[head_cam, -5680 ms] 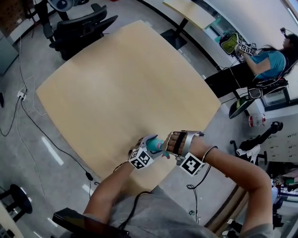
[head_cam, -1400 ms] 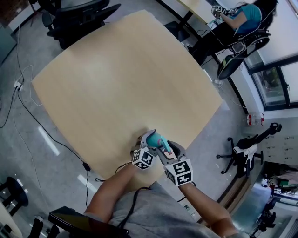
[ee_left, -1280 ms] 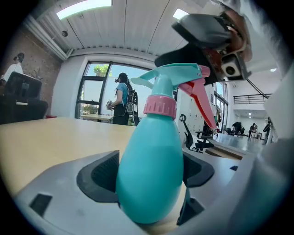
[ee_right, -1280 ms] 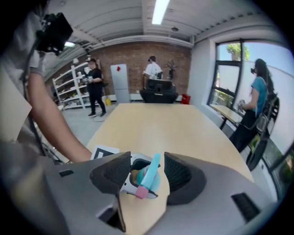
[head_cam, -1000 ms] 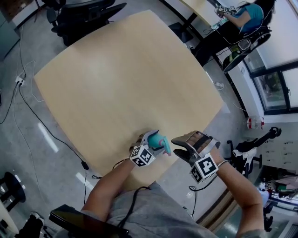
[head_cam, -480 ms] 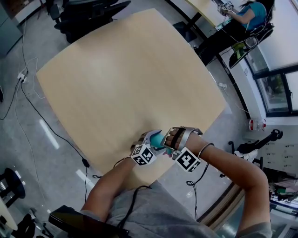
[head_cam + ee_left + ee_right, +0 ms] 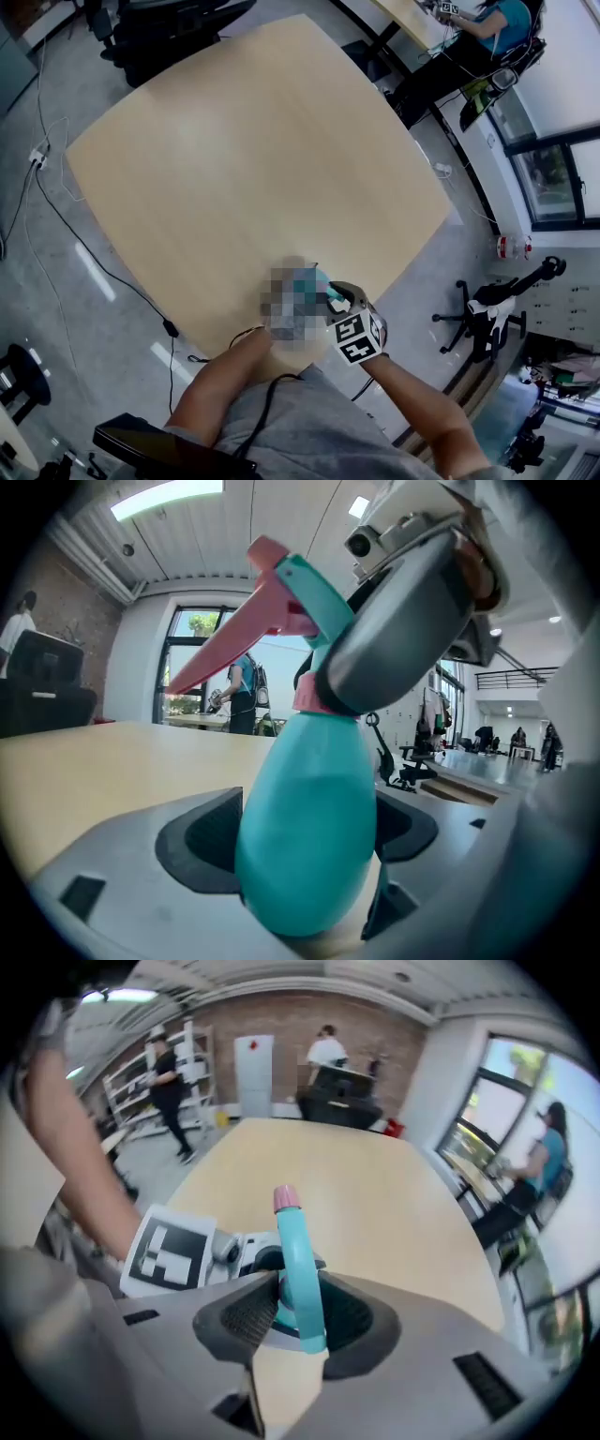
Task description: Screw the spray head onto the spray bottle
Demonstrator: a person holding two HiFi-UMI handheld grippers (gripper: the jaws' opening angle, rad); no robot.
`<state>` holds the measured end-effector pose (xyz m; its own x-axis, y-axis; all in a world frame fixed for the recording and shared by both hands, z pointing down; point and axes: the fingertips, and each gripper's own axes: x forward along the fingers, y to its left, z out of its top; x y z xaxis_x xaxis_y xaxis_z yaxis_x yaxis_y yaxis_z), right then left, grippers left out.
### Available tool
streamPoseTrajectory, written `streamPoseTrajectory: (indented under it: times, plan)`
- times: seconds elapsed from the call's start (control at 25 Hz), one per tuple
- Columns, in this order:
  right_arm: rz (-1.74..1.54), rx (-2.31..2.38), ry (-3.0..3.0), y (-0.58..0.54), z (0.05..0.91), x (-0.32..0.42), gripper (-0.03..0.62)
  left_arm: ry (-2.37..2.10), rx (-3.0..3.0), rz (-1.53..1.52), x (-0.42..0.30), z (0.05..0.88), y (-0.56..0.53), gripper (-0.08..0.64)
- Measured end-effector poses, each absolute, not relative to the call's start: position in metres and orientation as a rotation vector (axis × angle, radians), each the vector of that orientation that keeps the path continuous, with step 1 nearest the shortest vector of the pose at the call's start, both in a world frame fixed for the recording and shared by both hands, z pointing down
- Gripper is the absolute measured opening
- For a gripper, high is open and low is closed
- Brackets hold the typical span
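A teal spray bottle [image 7: 300, 789] stands upright near the table's front edge, with my left gripper [image 7: 305, 855] shut on its belly. The teal spray head [image 7: 300, 592] with a pink trigger [image 7: 234, 639] sits on the bottle's neck. My right gripper [image 7: 298, 1321] reaches down from above. Its jaws have just been closing, and they now hold the spray head [image 7: 298, 1260] at its collar. In the head view the right gripper [image 7: 342, 300] covers the bottle top [image 7: 314, 281], and the left gripper does not show clearly there.
The wooden table [image 7: 253, 159] stretches away beyond the bottle. Office chairs [image 7: 178, 28] stand at its far side and another chair [image 7: 487, 309] to the right. A person [image 7: 487, 23] sits at a far desk. Cables [image 7: 56, 216] lie on the floor at left.
My right gripper swung in from the right of the bottle, rolled over and came down onto the spray head, its jaws narrowing around it. The left gripper and bottle stayed put.
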<state>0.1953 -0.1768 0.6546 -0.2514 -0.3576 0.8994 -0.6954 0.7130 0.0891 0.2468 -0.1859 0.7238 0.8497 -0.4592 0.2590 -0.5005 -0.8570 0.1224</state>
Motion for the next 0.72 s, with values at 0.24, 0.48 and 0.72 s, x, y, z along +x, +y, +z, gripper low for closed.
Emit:
streamPoseTrajectory:
  times: [0.24,0.48,0.72]
  plan:
    - [0.869,1.339,-1.848,-0.188,0.655,0.203,0.132,-0.886,2.817,0.414,0.245,0.729,-0.193,0.370]
    - [0.697,1.020,-1.945,-0.177,0.640,0.200,0.161,-0.765,2.864,0.409,0.251,0.729,-0.186,0.371]
    - [-0.170,0.358,-2.007,-0.166,0.584,0.195,0.164,-0.465,2.951,0.413,0.254,0.732,-0.176,0.373]
